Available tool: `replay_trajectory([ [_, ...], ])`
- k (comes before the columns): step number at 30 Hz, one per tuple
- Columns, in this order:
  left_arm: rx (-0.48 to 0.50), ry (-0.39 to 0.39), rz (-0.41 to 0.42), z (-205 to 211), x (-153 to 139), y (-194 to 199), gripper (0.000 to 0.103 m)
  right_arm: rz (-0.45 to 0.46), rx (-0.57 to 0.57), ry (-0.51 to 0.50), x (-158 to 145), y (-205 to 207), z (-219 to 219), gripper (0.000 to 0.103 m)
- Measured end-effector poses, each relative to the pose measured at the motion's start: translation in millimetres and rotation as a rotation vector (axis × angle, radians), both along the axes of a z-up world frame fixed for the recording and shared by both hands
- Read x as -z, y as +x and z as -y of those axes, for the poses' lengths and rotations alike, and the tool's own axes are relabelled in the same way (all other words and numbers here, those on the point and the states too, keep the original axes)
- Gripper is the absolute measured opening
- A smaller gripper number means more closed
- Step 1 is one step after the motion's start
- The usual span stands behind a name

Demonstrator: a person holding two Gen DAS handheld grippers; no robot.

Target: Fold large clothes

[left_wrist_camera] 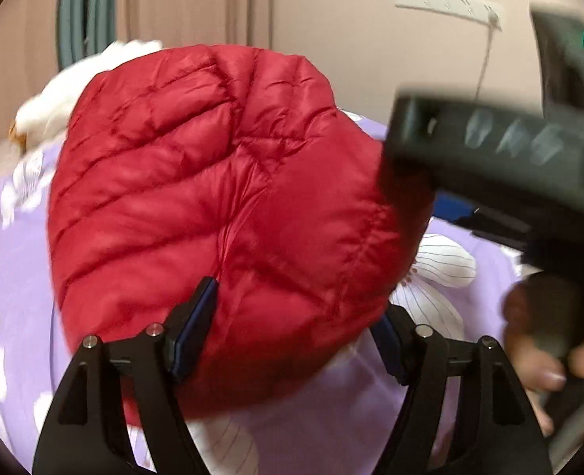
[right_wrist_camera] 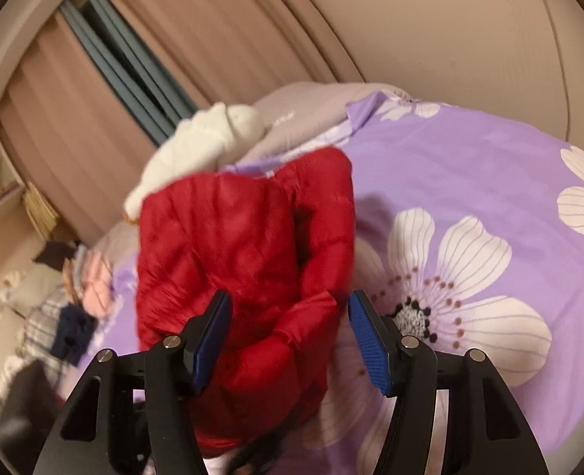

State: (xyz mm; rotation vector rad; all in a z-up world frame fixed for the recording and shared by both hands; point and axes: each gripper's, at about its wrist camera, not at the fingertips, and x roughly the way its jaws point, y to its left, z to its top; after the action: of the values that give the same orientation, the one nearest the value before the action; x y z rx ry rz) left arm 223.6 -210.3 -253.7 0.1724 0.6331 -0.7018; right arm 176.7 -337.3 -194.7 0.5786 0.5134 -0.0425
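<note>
Bedroom setting: purple floral bedspread (right_wrist_camera: 470,166) serves as work surface. Red quilted jacket (left_wrist_camera: 220,198) lies bunched on it, straight ahead of both tools, long axis running away from the fingers. Left gripper (left_wrist_camera: 296,328) stands spread, jacket bulk between its pads, no pinch evident. Right gripper (right_wrist_camera: 290,336) likewise spread, straddling the near folded edge. Neither is clearly nearer.

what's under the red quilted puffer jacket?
The red quilted puffer jacket lies bunched on the purple floral bedsheet, with a white garment behind it. Whatever is directly beneath its folds is covered.
</note>
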Motion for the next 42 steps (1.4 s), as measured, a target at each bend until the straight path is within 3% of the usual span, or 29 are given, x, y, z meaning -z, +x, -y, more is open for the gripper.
replay_trajectory([
  [3, -0.034, -0.06, -0.056, -22.8, -10.7, 7.3, 0.074, 0.003, 0.009, 0.02, 3.4, -1.6, -3.0, 0.063],
  [8, -0.091, -0.076, -0.029, -49.1, -28.9, 9.0, 0.074, -0.022, 0.044, -0.012, 0.4, 0.2, -8.0, 0.063],
  [12, -0.219, -0.161, -0.025, -86.9, -48.1, 12.8, 0.073, -0.077, 0.096, -0.075, 4.8, 0.6, -12.1, 0.062],
  [15, -0.29, -0.223, -0.056, -116.0, -60.2, 29.0, 0.073, -0.098, 0.101, -0.052, 15.4, -1.3, -10.2, 0.062],
  [22, -0.414, -0.286, -0.08, -147.7, -55.6, 27.3, 0.073, -0.191, 0.106, -0.074, 48.5, 9.7, -14.4, 0.062],
  [25, -0.475, -0.268, -0.103, -150.8, -51.0, 55.3, 0.073, -0.218, 0.12, -0.123, 60.1, 19.0, -15.3, 0.061],
  [29, -0.521, -0.263, -0.131, -143.3, -44.7, 80.5, 0.073, -0.223, 0.118, -0.261, 74.6, 27.5, -21.2, 0.061],
  [42, -0.6, -0.169, -0.19, -105.8, -4.5, 116.6, 0.076, -0.187, 0.102, -0.162, 76.3, 13.9, 3.1, 0.065],
])
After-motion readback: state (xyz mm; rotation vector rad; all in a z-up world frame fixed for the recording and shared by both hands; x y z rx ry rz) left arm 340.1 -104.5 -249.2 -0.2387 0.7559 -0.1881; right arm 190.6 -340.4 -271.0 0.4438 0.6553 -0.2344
